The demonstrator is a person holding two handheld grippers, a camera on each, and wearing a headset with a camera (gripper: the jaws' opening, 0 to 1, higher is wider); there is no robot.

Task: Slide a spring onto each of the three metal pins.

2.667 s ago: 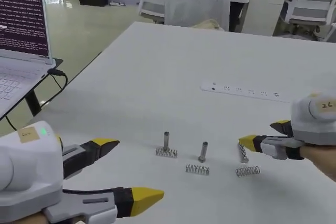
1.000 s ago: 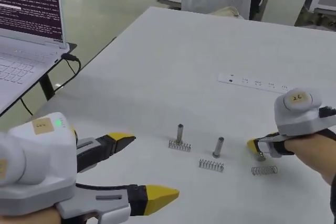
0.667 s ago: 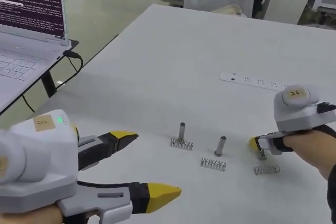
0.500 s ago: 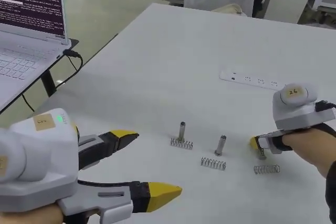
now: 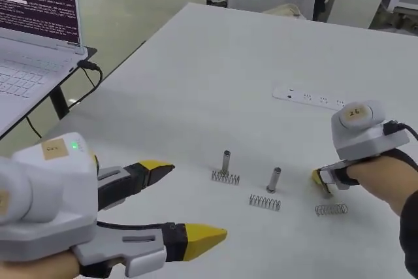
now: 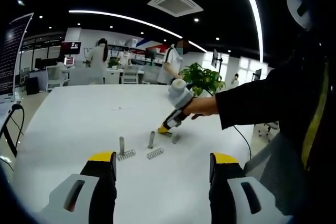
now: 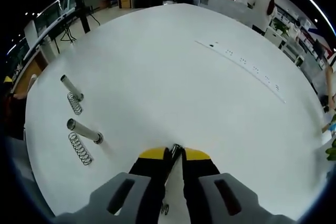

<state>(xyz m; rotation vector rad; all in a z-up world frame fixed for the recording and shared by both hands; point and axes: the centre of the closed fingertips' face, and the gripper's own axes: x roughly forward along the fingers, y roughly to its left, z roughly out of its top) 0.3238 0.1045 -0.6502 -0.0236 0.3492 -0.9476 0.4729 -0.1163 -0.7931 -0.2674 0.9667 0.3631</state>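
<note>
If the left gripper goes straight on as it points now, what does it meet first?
Probably the small metal coil spring lying beside the middle grey metal pin, though depth is unclear.

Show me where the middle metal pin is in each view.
Head view: the middle pin stands right of centre, left of the right gripper, shut on the third pin.
Left gripper view: the pin is near centre, below the outstretched arm.
Right gripper view: it is the nearer pin, lower left.
Shared landmark: the loose spring lying beside it.
</note>
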